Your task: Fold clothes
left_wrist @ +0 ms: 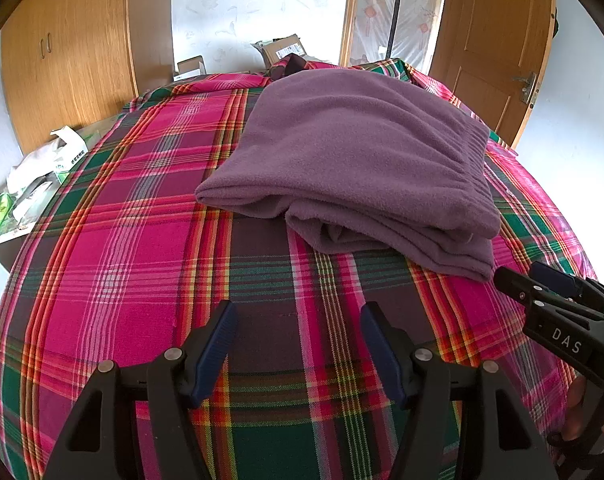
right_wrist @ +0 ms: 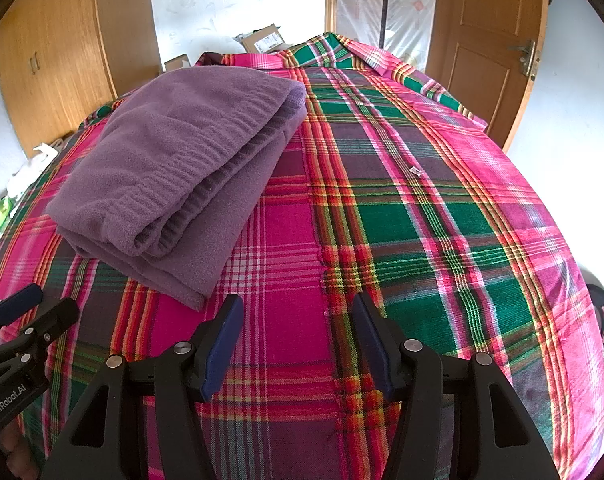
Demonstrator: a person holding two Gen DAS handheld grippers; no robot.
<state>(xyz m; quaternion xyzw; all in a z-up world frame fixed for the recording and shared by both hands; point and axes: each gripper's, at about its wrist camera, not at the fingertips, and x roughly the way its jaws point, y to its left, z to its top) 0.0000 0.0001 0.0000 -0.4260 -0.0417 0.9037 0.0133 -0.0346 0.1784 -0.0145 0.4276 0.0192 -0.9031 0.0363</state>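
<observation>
Covering the bed, a plaid sheet (right_wrist: pixel 421 200) carries folded purple fleece (left_wrist: pixel 349 160).

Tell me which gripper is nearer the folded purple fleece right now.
Right. The right gripper has its tips just off the near right corner of the purple fleece, not touching. The left gripper hangs open further back over the plaid bedspread, with bare cloth between.
</observation>
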